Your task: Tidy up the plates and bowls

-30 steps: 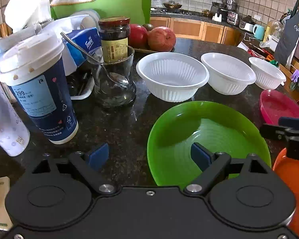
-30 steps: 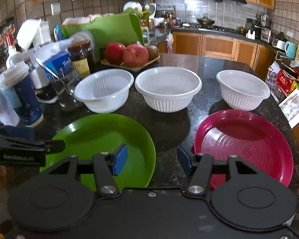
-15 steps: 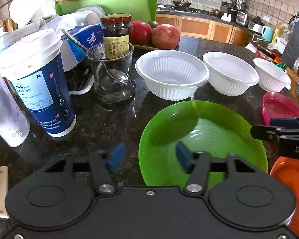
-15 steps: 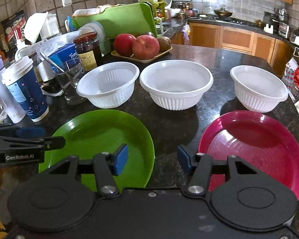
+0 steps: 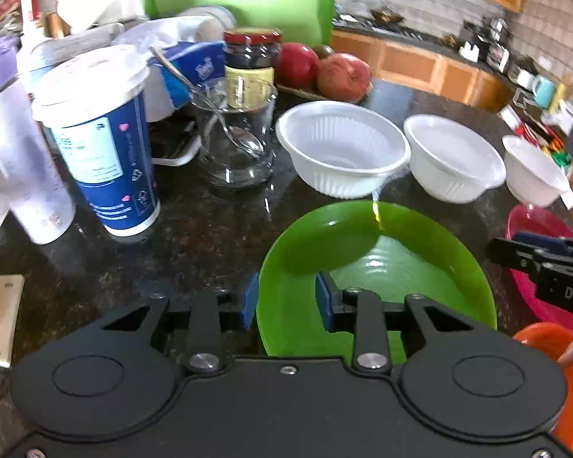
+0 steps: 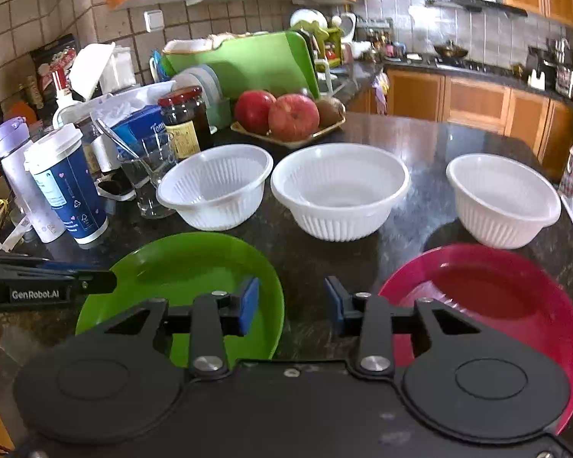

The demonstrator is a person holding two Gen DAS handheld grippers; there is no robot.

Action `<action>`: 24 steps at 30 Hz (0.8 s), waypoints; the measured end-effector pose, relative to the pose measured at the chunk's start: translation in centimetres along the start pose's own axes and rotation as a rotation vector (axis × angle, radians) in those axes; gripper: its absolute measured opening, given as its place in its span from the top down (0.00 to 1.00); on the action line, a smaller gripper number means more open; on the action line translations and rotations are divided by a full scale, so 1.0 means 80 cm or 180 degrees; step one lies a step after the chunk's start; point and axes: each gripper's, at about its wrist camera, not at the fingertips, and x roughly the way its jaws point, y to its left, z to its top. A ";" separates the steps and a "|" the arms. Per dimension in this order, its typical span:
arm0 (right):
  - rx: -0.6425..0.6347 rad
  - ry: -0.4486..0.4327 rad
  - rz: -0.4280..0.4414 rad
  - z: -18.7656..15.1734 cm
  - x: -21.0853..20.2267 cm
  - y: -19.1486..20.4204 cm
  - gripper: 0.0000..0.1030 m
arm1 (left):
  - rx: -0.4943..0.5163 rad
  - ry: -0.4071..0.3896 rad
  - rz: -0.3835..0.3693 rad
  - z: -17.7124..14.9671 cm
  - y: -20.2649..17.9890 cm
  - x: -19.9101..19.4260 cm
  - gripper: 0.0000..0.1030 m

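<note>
1. The blue cup and the glass with a spoon are standing at the left of the table, crowded in with a jar and other clutter, well clear of the dishes.
2. The left gripper is straddling the near-left rim of the green plate, one pad outside and one inside; its jaws are sitting narrow about the rim, likely readying a pinch. Whether the pads are touching the plate is hard to make out, since this view is blurred.
3. Three white bowls are sitting apart in a row behind the plates, none nested yet, so the sorting seems barely begun.
4. The right gripper is hovering over bare table between the green plate and the red plate, jaws partly open and holding nothing, probably waiting its turn.
5. The red plate is lying flat at the right, its near edge hidden by the gripper body.
6. An orange dish is showing at the left view's lower right corner, mostly cut off; whether it is a plate or bowl I cannot tell.
</note>
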 end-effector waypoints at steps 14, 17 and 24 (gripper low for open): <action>-0.0110 0.0186 0.0318 0.001 0.004 -0.010 0.86 | 0.0056 0.0093 0.0391 -0.016 -0.019 0.005 0.68; -0.0109 0.0208 0.0265 0.003 0.009 -0.008 0.86 | 0.0113 0.0097 0.0362 -0.012 -0.017 0.008 0.69; -0.0092 0.0395 0.0100 0.007 0.032 0.002 0.86 | 0.0259 0.0191 0.0242 -0.002 -0.006 0.021 0.69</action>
